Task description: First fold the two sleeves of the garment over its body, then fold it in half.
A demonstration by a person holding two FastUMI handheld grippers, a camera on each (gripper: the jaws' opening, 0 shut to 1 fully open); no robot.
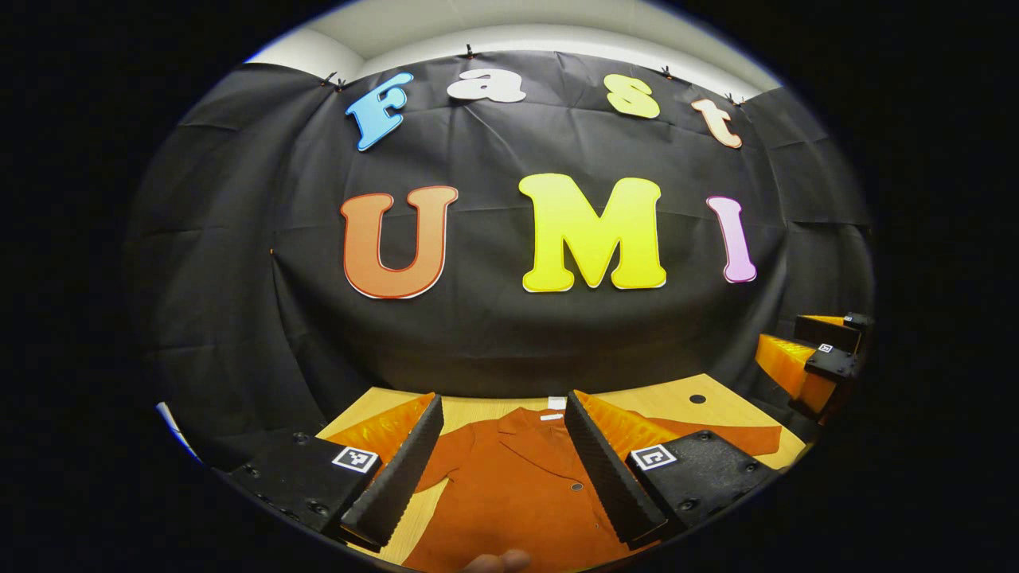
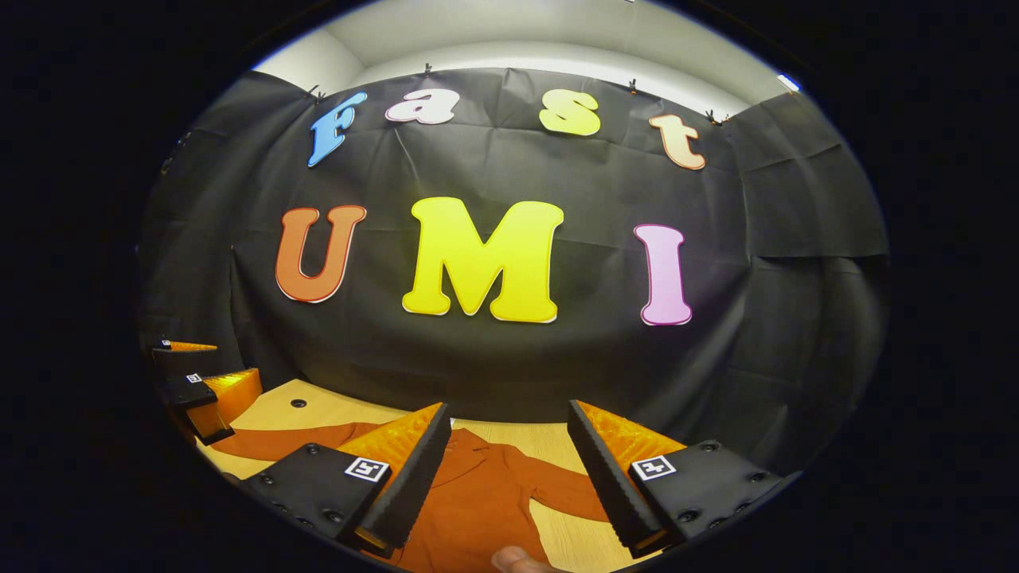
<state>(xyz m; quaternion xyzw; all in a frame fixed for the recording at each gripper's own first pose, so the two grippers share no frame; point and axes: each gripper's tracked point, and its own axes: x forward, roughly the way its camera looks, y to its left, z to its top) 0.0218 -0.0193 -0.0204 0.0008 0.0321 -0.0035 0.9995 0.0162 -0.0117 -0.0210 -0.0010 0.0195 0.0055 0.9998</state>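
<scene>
A rust-orange buttoned garment lies flat on a light wooden table, collar toward the booth wall, both sleeves spread out to the sides. My left gripper hovers open above the collar and chest, nothing between its fingers. In the right gripper view the garment shows with one sleeve reaching left and one right. My right gripper is open above the garment's right shoulder. The right gripper appears at the far right of the left gripper view; the left gripper appears at the far left of the right gripper view.
The black cloth wall stands close behind the table's far edge. A small dark hole marks the tabletop near the back. A fingertip pokes in at the bottom edge; another fingertip shows likewise.
</scene>
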